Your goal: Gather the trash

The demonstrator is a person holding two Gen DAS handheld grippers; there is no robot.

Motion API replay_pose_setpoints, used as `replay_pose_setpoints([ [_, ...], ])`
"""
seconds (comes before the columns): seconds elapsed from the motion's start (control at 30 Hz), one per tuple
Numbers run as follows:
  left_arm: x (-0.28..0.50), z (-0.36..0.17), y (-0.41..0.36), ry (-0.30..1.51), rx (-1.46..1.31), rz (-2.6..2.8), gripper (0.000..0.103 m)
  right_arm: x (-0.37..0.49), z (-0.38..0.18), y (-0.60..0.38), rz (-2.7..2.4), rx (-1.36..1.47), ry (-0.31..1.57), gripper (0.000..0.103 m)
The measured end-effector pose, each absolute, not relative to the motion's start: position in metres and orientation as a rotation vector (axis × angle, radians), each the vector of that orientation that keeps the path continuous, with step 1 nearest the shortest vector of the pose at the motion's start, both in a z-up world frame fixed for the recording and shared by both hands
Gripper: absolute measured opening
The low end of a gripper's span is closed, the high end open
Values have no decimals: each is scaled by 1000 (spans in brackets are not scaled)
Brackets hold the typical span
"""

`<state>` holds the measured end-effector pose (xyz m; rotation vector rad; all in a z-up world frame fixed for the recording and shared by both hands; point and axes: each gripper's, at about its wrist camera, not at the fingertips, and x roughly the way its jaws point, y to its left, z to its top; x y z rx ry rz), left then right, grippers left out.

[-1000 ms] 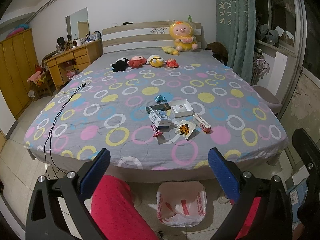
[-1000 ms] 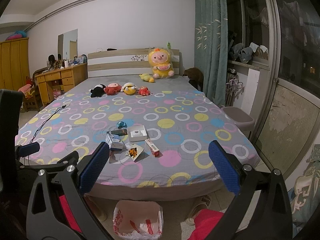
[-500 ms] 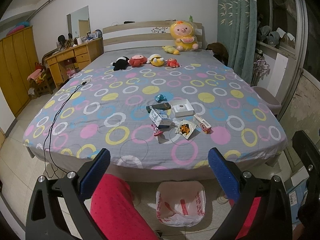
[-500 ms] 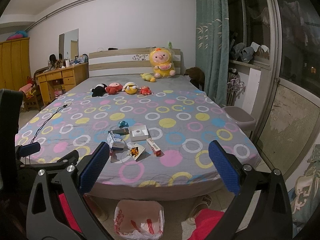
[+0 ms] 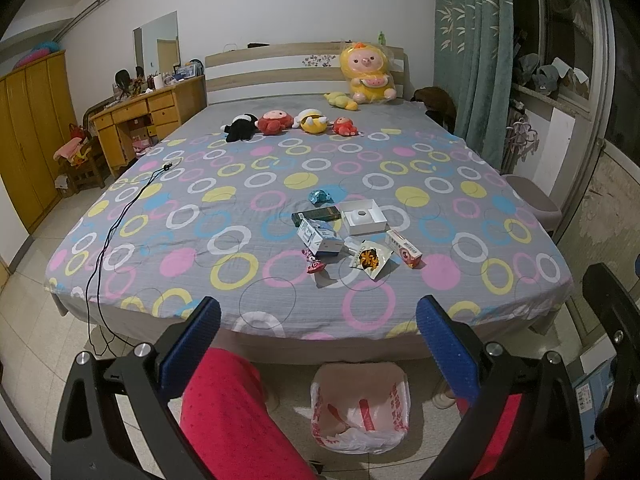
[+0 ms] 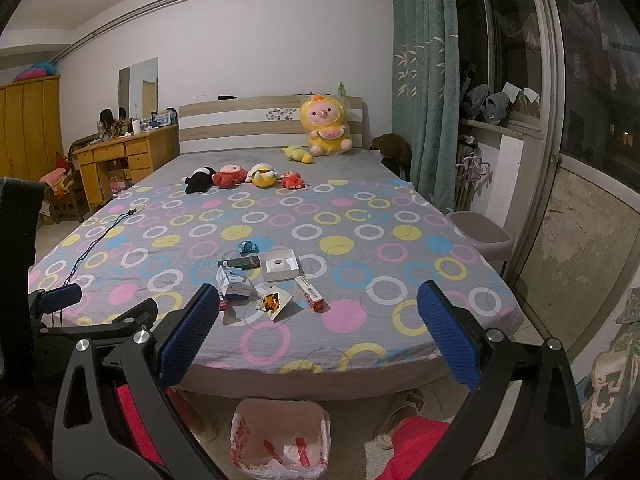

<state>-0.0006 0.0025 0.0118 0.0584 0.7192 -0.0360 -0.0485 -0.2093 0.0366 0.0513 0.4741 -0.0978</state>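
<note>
Trash lies in a cluster on the bed: an open white box [image 5: 365, 216], a dark flat box [image 5: 316, 215], a blue-white carton [image 5: 320, 237], a red-white carton [image 5: 404, 248], a torn snack packet [image 5: 370, 259], a pink wrapper [image 5: 313, 263] and a blue wrapper [image 5: 321, 196]. The cluster also shows in the right wrist view, with the white box [image 6: 281, 266] and snack packet [image 6: 274, 302]. A bin lined with a white-red bag [image 5: 360, 408] stands on the floor at the bed's foot [image 6: 280, 436]. My left gripper [image 5: 318, 344] and right gripper [image 6: 316, 336] are open and empty, short of the bed.
Plush toys [image 5: 288, 122] and a big yellow plush [image 5: 366, 76] sit near the headboard. A black cable [image 5: 120, 216] runs off the bed's left side. A stool [image 6: 484, 240] stands right of the bed, a wooden desk [image 5: 148, 116] left. Red-clad legs [image 5: 236, 420] are below.
Both views have crept slightly forward and up toward the bed. The grippers stay open and nothing on the bed has moved.
</note>
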Motion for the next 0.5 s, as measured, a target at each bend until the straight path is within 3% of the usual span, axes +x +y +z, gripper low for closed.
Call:
replay_pose_setpoints([
  [0.5, 1, 14, 0, 724, 46, -38, 96, -43, 37, -199, -90, 48, 477, 97],
])
